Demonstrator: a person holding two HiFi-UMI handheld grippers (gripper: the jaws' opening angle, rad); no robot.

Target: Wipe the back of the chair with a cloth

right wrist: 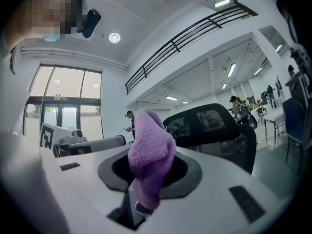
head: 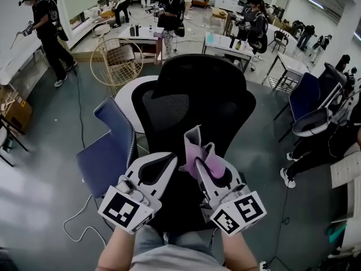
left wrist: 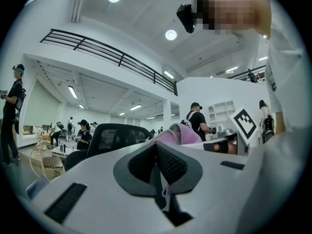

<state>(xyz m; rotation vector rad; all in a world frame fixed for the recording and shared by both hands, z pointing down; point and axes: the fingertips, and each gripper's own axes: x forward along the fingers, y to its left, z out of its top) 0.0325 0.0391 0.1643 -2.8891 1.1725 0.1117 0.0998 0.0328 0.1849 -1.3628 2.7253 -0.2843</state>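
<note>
A black mesh office chair (head: 197, 103) stands directly in front of me, its back and headrest towards me. My right gripper (head: 198, 164) is shut on a purple fluffy cloth (head: 201, 151), which sticks up out of the jaws just short of the chair back. In the right gripper view the cloth (right wrist: 148, 152) bulges from that gripper (right wrist: 146, 179), with the chair (right wrist: 209, 123) behind it. My left gripper (head: 168, 159) is beside the right one, shut and holding nothing. The left gripper view shows its closed jaws (left wrist: 157, 150), the cloth (left wrist: 183, 134) to the right and the chair (left wrist: 114, 135) ahead.
A blue chair (head: 104, 151) stands close on the left, with a round white table (head: 130, 97) and a wicker chair (head: 118, 61) behind it. More blue chairs (head: 304, 97) and a seated person (head: 316, 151) are on the right. A white cable (head: 79, 224) lies on the floor. Several people stand further back.
</note>
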